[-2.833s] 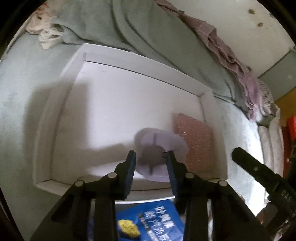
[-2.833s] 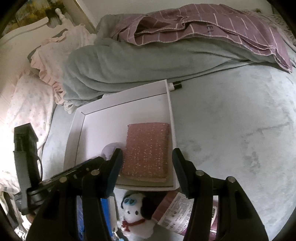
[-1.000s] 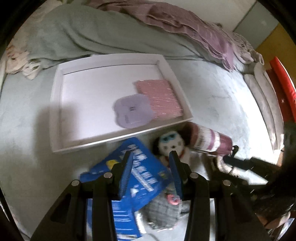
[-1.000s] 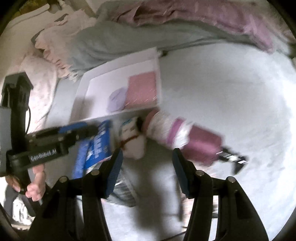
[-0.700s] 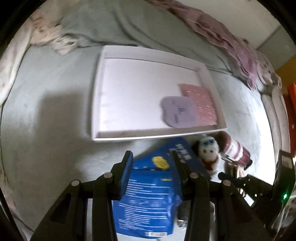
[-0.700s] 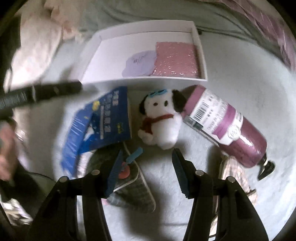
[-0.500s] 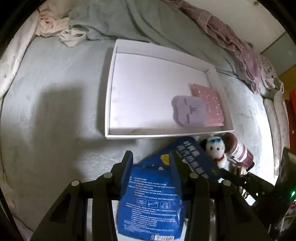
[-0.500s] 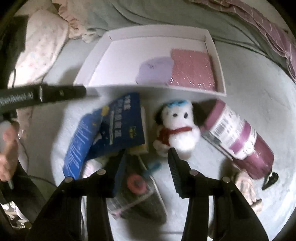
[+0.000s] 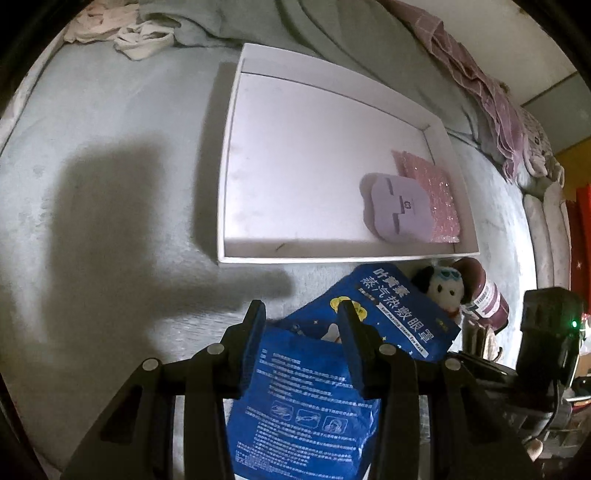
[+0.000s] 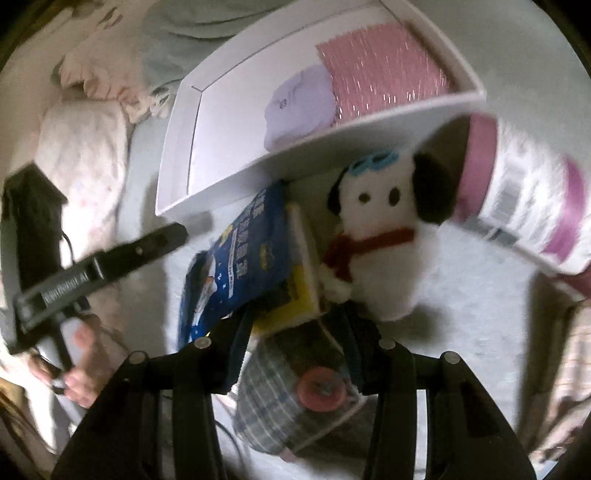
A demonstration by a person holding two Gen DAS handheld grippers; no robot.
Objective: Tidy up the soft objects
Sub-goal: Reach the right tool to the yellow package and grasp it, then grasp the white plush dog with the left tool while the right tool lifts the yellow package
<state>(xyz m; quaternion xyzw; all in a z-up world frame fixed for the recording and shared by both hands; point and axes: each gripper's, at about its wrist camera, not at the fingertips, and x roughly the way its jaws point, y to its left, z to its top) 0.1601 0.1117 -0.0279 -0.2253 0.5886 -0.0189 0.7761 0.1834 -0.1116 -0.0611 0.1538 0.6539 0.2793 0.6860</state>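
the left gripper (image 9: 301,334) hangs over a blue sachet (image 9: 306,402) lying on the grey-green bed cover (image 9: 110,206). its fingers stand apart on either side of the packet's top edge, and i cannot tell whether the pads press it or merely flank it. a second blue sachet (image 9: 399,310) with white lettering lies just behind, partly under the first one.

beyond them sits a white tray (image 9: 229,155), its near rim beside the sachets. inside, toward its right end, a lilac pad (image 9: 399,208) overlaps a pink glittery sponge (image 9: 432,184).

a white plush dog (image 10: 380,236) with black ears, blue goggles and a red scarf lies between the sachets and a purple labelled bottle (image 10: 524,206), which lies on its side, touching the dog's ear.

the right gripper (image 10: 299,338) points down at a clear packet of plaid fabric (image 10: 291,398) with a pink round button on it. the packet lies between the spread fingers; this view is blurred, so contact is unclear. a yellow-edged packet (image 10: 295,295) peeks from under the sachets.

rumpled blankets (image 9: 332,29) are heaped behind the tray.
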